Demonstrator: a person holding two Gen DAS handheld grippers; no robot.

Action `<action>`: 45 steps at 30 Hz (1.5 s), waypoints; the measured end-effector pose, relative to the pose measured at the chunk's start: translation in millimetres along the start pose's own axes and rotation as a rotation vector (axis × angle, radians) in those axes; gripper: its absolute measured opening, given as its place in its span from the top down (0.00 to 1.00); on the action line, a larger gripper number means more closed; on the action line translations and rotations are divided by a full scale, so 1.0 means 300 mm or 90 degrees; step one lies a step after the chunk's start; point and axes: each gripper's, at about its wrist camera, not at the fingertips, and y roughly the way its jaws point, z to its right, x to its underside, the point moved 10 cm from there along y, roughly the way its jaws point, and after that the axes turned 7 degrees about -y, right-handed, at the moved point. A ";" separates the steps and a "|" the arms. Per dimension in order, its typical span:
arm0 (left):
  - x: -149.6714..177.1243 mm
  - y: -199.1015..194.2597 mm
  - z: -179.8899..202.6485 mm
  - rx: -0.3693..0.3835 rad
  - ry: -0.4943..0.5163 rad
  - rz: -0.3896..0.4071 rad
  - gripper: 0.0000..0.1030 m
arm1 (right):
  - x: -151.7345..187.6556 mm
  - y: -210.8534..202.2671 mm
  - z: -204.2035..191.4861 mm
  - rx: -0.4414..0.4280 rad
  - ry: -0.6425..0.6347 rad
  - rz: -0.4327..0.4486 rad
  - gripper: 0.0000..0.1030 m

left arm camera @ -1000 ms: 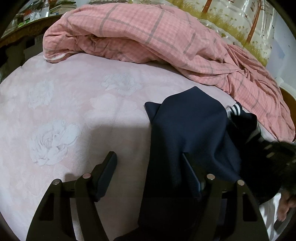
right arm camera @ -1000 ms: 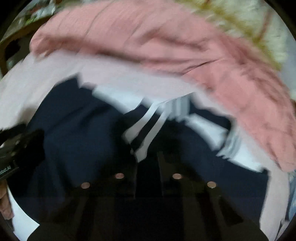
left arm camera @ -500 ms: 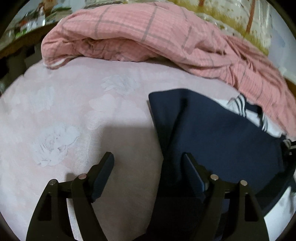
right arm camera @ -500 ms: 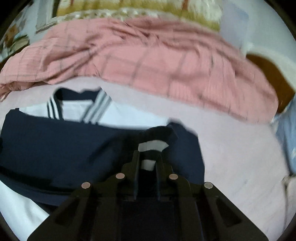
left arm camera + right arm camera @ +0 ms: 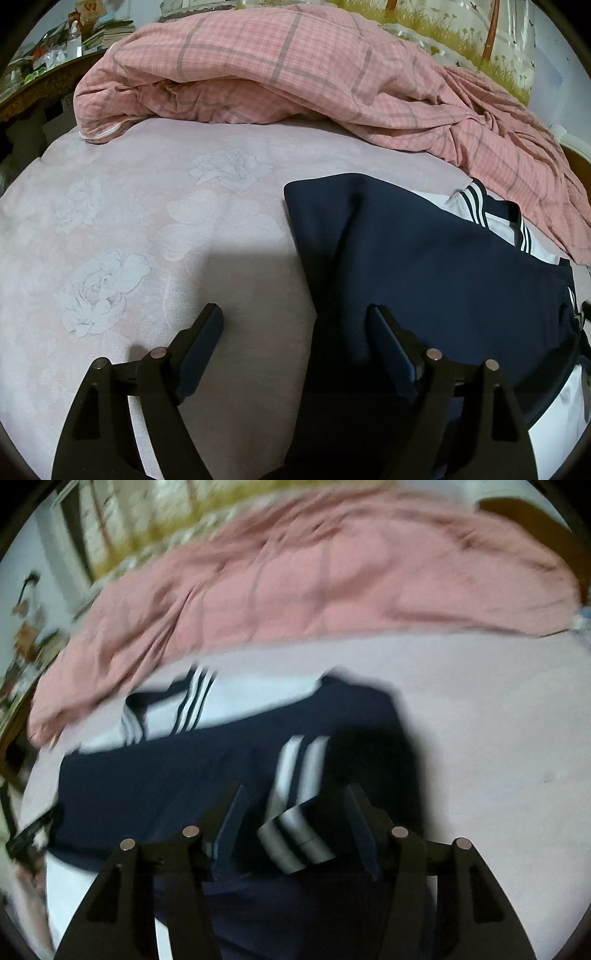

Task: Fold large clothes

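Observation:
A navy garment (image 5: 424, 266) with a white, navy-striped collar (image 5: 480, 210) lies folded on the pink flowered bedsheet (image 5: 147, 221). My left gripper (image 5: 295, 325) hovers over its left edge with jaws opening. The left finger is over the sheet and the right finger over the cloth, and neither grips anything. In the blurred right wrist view the same navy garment (image 5: 166, 782) stretches leftward. My right gripper (image 5: 295, 808) has its jaws opening. A white-striped cuff (image 5: 295, 823) lies loose between the fingers, clear of both pads.
A crumpled pink plaid duvet (image 5: 295, 74) is heaped along the far side of the bed. A cluttered wooden desk (image 5: 44, 70) stands beyond the far left corner. In the right wrist view, bare sheet (image 5: 498, 738) extends to the right of the garment.
The right gripper swung right across the garment while shut on a navy fold, then parted its jaws, leaving the striped cuff loose. The navy cloth now lies spread flatter. The left jaws widened slightly.

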 end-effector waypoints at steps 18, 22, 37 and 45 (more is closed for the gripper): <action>-0.021 -0.072 0.034 0.001 0.038 0.027 0.22 | -0.004 -0.175 0.139 0.211 -0.006 0.094 0.80; -0.055 -0.266 0.123 0.061 0.054 0.098 0.22 | 0.184 -0.434 0.121 0.193 -0.032 0.110 0.80; 0.099 -1.144 0.313 0.186 0.107 0.372 0.00 | 0.596 -1.119 0.043 0.170 -0.008 0.272 0.11; 0.235 -1.359 0.312 0.182 0.122 0.418 0.00 | 0.642 -1.279 -0.077 0.141 -0.055 0.348 0.00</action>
